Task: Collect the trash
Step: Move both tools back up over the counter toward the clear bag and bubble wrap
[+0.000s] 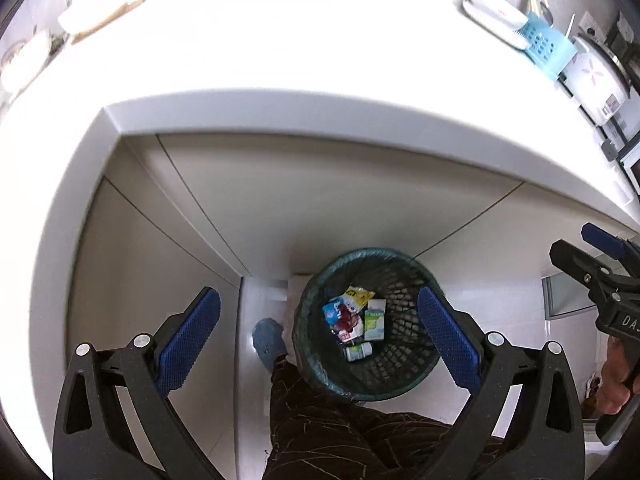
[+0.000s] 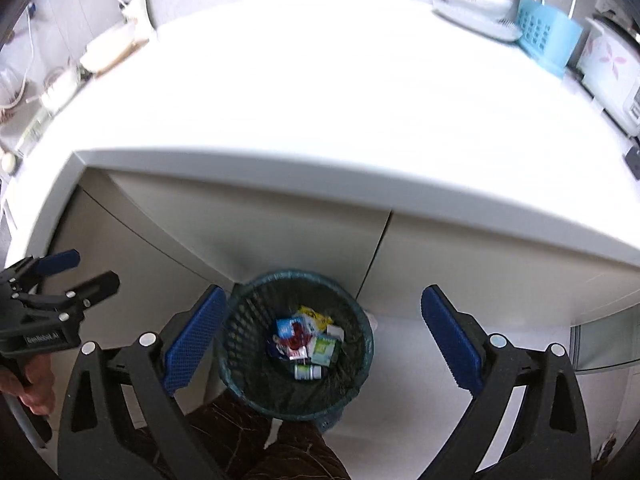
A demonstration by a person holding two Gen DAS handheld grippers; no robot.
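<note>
A dark green mesh wastebasket (image 1: 400, 376) (image 2: 248, 344) stands on the floor below the white counter. Inside lie a blue and red wrapper (image 1: 342, 316) (image 2: 294, 334), a yellow packet (image 1: 360, 294), a green and white carton (image 1: 375, 320) (image 2: 323, 350) and a small white bottle (image 1: 358, 352) (image 2: 307, 372). My left gripper (image 1: 318, 336) hangs well above the basket, open, nothing between its blue pads. My right gripper (image 2: 322, 338) is also high over the basket, open and empty. Each gripper shows at the edge of the other's view.
The white counter (image 1: 320, 60) (image 2: 340, 92) fills the upper view. A blue perforated basket (image 1: 546, 46) (image 2: 546, 36), white dishes (image 1: 496, 18) and a rice cooker (image 1: 600, 80) stand at its back right. The person's patterned trouser leg (image 1: 340, 432) and blue slipper (image 1: 268, 340) are beside the wastebasket.
</note>
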